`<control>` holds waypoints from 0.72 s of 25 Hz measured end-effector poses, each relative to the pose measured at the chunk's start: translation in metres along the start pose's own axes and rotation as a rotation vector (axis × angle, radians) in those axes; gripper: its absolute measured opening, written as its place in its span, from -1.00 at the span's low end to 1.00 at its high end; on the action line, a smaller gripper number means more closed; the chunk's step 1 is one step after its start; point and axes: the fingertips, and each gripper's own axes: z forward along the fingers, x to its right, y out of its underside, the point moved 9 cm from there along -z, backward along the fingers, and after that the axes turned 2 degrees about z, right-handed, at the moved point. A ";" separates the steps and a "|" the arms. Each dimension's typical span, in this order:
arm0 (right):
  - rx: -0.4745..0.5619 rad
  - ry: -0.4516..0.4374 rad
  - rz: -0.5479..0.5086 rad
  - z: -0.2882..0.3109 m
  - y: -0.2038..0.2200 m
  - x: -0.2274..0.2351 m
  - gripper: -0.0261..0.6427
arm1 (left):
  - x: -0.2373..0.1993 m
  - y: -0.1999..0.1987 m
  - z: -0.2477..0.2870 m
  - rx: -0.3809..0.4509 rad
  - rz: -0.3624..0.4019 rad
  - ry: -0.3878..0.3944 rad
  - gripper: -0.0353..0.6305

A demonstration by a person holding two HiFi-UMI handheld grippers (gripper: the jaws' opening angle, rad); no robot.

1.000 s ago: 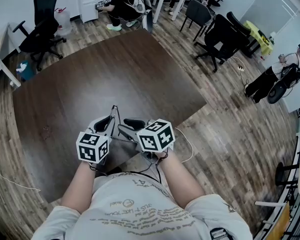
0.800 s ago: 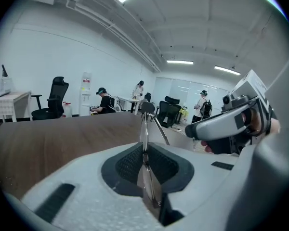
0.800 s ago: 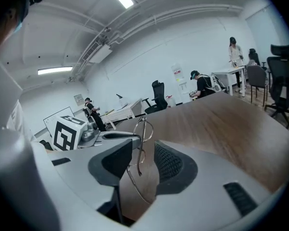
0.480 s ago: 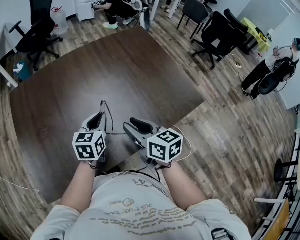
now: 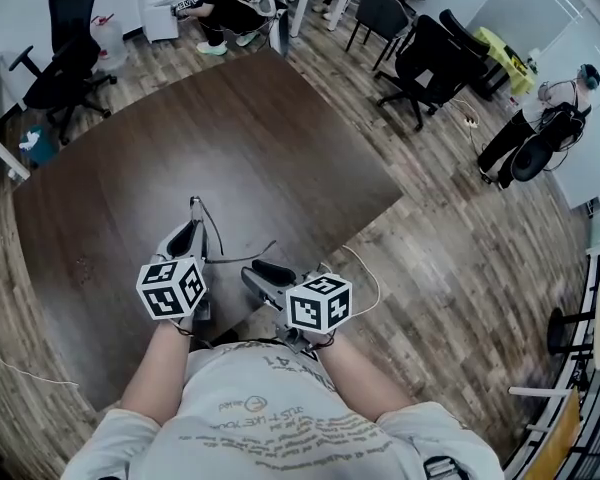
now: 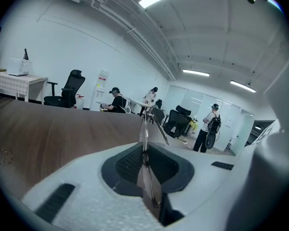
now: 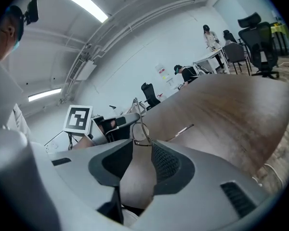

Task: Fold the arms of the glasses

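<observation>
Well, in the head view the left gripper [image 5: 190, 238] holds the glasses [image 5: 196, 218] over the desk [image 5: 130, 168], near the right gripper [image 5: 263, 275]. Left gripper view: jaws clamped on them. Right gripper view: jaws wide but closing, the glasses at their tips, not pinched. I think it is best to take one arm lightly and swing it slowly.

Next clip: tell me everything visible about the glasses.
The glasses are thin, metal-looking wire frames with clear lenses. They are held above the dark table, pinched edge-on in the shut left gripper, with the frame poking up past its tips. In the head view one slim arm sticks out sideways, apparently unfolded.
</observation>
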 end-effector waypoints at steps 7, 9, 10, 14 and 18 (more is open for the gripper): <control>0.013 0.040 0.060 -0.001 0.004 0.015 -0.58 | 0.004 0.001 -0.001 0.013 -0.012 0.006 -0.76; 0.024 0.051 0.067 0.000 0.000 0.016 -0.60 | 0.003 0.000 -0.001 0.013 -0.014 0.006 -0.76; 0.031 0.057 0.069 0.001 -0.001 0.015 -0.61 | 0.002 0.000 -0.001 0.012 -0.013 0.007 -0.76; 0.047 0.076 0.078 0.001 -0.008 0.015 -0.65 | 0.004 -0.002 -0.001 0.014 -0.003 0.014 -0.76; 0.057 0.086 0.086 0.000 -0.010 0.016 -0.70 | 0.009 -0.003 -0.002 0.017 0.021 0.022 -0.76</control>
